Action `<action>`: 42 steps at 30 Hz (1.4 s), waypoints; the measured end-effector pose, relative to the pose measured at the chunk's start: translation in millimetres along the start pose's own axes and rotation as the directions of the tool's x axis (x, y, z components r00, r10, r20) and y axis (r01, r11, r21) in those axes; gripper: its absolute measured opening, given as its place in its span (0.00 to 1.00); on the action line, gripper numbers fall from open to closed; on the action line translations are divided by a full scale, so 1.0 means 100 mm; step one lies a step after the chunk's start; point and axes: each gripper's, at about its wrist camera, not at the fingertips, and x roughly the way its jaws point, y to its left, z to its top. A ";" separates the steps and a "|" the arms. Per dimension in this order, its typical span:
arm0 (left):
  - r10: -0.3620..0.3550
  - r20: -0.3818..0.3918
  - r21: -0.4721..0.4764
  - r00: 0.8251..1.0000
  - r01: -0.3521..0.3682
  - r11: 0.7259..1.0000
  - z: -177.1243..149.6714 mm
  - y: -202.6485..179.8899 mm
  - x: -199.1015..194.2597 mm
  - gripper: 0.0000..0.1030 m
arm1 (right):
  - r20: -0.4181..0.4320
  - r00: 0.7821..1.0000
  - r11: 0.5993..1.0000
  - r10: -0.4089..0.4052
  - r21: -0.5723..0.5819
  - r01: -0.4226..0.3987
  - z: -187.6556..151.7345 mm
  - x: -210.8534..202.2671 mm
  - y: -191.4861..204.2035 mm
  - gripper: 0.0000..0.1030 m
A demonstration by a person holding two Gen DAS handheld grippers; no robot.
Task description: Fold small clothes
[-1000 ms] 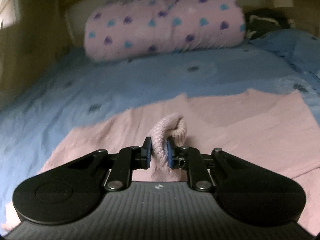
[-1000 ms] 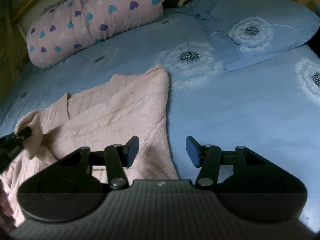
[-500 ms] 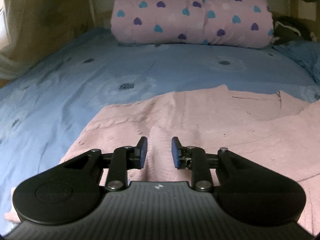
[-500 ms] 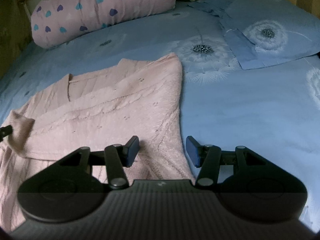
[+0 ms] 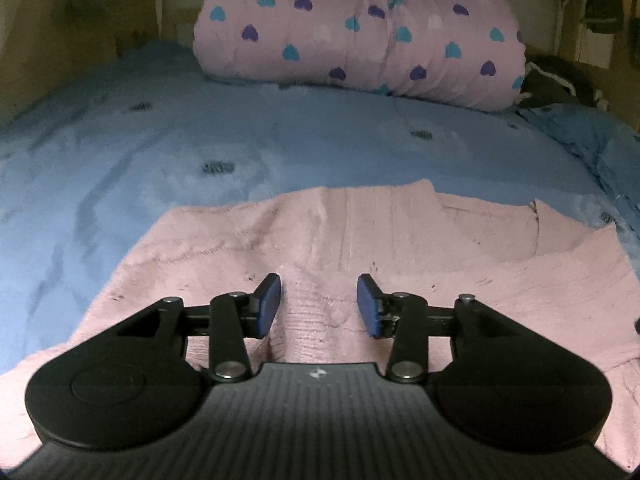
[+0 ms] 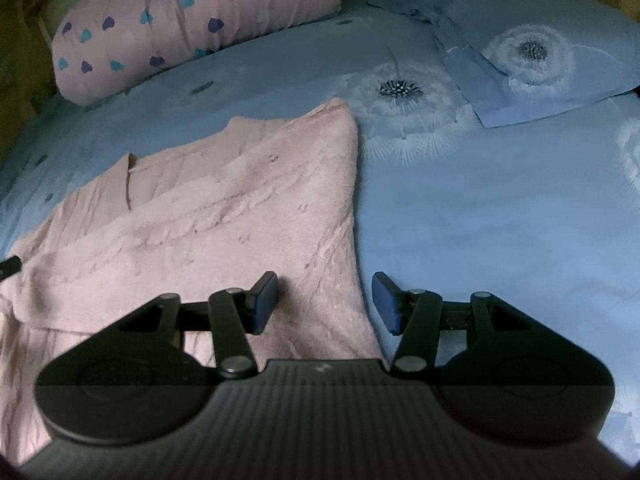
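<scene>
A small pink knitted sweater (image 5: 360,240) lies flat on the blue bedsheet (image 5: 160,168), with a sleeve folded across its body. My left gripper (image 5: 319,304) is open just above the sleeve's ribbed cuff (image 5: 320,312), which lies loose between the fingers. In the right wrist view the sweater (image 6: 224,216) fills the left half. My right gripper (image 6: 325,304) is open and empty, straddling the sweater's right edge low over the bed. A tip of the left gripper shows at the far left edge (image 6: 10,266).
A rolled pink blanket with heart prints (image 5: 360,36) lies at the head of the bed. A blue dandelion-print pillow (image 6: 540,44) lies at the right. Dark clothing (image 5: 556,80) sits by the blanket's right end. Bare sheet (image 6: 500,220) lies right of the sweater.
My left gripper carried the sleeve cuff across the sweater, laid it down and opened, releasing it. The right gripper stayed open and shifted slightly over the sweater's right edge.
</scene>
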 end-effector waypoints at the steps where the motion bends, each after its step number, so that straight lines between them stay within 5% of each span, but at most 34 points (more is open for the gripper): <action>1: -0.017 -0.003 -0.010 1.000 0.017 1.000 -0.01 0.04 0.03 0.47 | 0.014 1.000 1.000 0.005 -0.018 -0.005 0.02 0.01 0.01 0.53; 11: -0.138 -0.034 -0.012 0.990 0.138 0.990 0.08 0.18 0.27 0.47 | 0.075 0.997 0.997 0.024 -0.071 -0.019 0.35 0.38 -0.02 0.53; 18: -0.124 -0.031 0.046 0.992 0.126 0.991 0.04 0.11 0.33 0.46 | 0.098 0.994 0.996 0.045 -0.078 -0.038 0.45 0.61 0.02 0.54; 26: -0.114 0.014 0.122 0.993 0.111 0.986 0.00 -0.04 0.22 0.23 | 0.152 0.985 0.996 0.086 -0.005 -0.086 0.45 0.70 -0.07 0.55; 31: -0.109 0.029 0.109 0.994 0.106 0.988 0.00 -0.04 0.20 0.17 | 0.171 0.981 0.996 0.089 -0.008 -0.089 0.43 0.69 -0.07 0.53; 35: -0.104 0.048 0.108 0.993 0.098 0.989 0.02 -0.04 0.18 0.11 | 0.187 0.977 0.995 0.100 -0.022 -0.098 0.41 0.67 -0.06 0.22; 42: -0.053 0.177 0.118 0.983 0.032 0.992 0.12 -0.05 0.07 0.09 | 0.293 0.954 0.998 0.057 -0.017 -0.054 0.41 0.52 -0.07 0.14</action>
